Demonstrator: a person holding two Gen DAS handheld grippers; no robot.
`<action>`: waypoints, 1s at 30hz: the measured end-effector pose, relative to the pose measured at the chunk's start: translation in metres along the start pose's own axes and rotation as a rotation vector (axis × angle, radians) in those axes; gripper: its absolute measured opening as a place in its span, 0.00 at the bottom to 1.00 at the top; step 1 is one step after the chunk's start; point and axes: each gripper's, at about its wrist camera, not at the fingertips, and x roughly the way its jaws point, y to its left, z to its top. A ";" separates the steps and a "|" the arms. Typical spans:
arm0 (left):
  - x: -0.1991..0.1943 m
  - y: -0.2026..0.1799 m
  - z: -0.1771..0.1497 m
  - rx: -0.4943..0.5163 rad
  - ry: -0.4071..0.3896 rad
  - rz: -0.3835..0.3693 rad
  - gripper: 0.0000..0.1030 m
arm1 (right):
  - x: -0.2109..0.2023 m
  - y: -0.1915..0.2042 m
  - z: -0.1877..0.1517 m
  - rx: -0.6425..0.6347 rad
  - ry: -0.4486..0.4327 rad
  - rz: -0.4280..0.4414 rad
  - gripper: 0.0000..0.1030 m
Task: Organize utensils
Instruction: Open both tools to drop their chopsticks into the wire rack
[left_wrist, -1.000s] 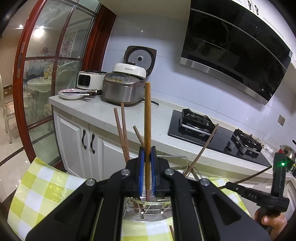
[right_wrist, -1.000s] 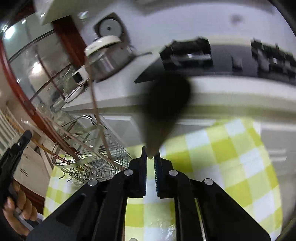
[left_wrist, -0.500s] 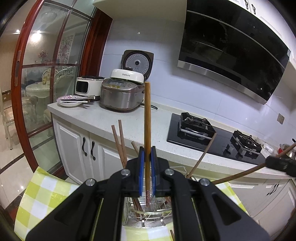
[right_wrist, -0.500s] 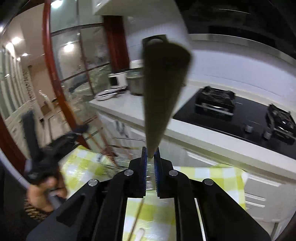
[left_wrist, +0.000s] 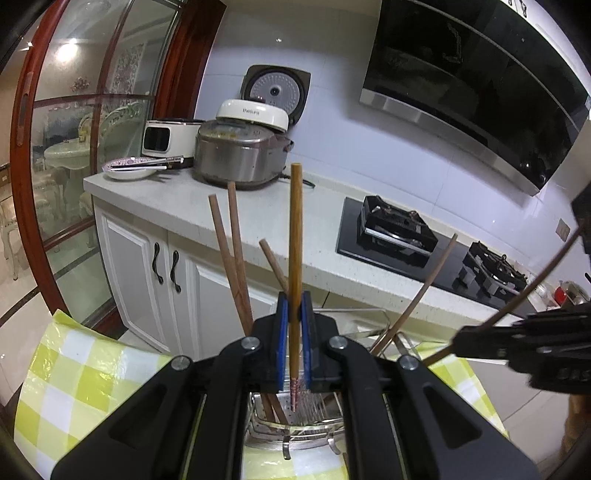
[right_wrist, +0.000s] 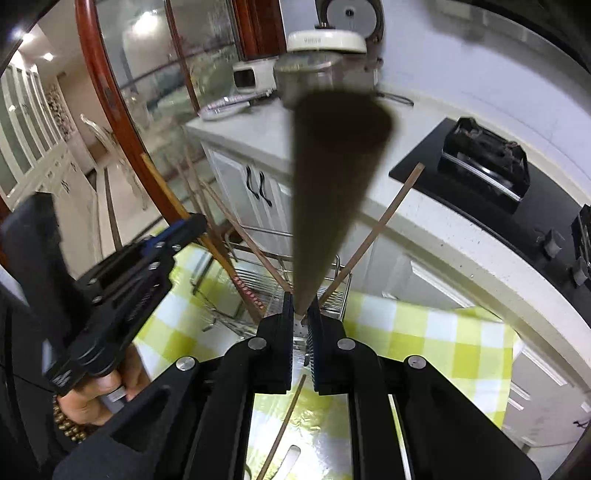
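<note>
Over the checked cloth (left_wrist: 85, 373), both grippers are pinching chopsticks tight, so the left gripper (left_wrist: 294, 343) should be lowering its chopstick (left_wrist: 295, 236) straight into the wire basket (left_wrist: 303, 424), slowly.

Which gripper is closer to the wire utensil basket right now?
Left. The left gripper hangs just above the wire utensil basket, its chopstick tip inside; the right gripper stands off beside it.

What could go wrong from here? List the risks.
The left gripper pinches the upright light wooden chopstick low on its shaft, so it may pivot or slip. The right gripper's dark brown chopstick angles toward the wire metal rack, where leaning brown chopsticks could snag it.
</note>
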 end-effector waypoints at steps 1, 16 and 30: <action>0.000 -0.001 -0.001 0.003 0.001 0.001 0.07 | 0.007 0.000 0.000 0.000 0.009 -0.008 0.10; -0.018 0.001 -0.003 0.022 -0.030 0.046 0.37 | 0.066 0.000 0.003 0.004 -0.027 -0.041 0.10; -0.066 0.007 -0.035 0.006 -0.061 0.069 0.38 | 0.038 -0.013 -0.017 0.036 -0.287 -0.134 0.68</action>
